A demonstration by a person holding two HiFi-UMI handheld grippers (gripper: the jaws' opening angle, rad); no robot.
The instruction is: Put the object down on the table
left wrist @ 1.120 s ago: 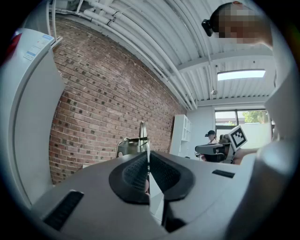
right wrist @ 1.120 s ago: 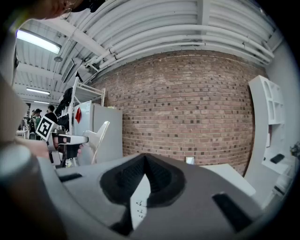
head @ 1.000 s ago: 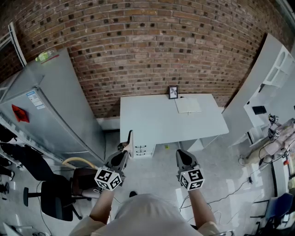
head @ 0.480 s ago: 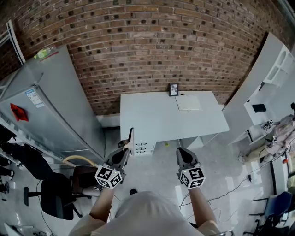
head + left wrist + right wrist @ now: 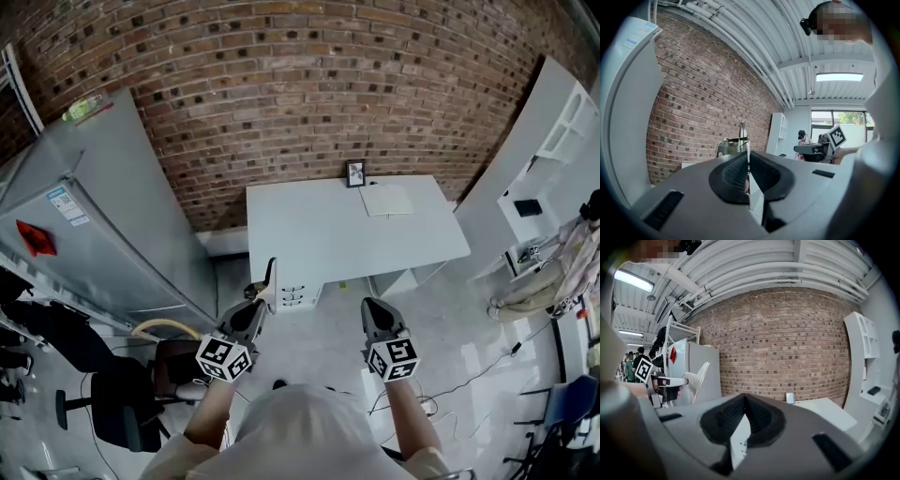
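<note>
the desk (image 5: 328, 234) is drawing closer at mid-frame, so set-down is nearing: the left tongs (image 5: 261, 300) are gripping the thin white panel (image 5: 270, 277) upright at lower left, the right tongs (image 5: 371, 306) are riding closed and empty.
</note>
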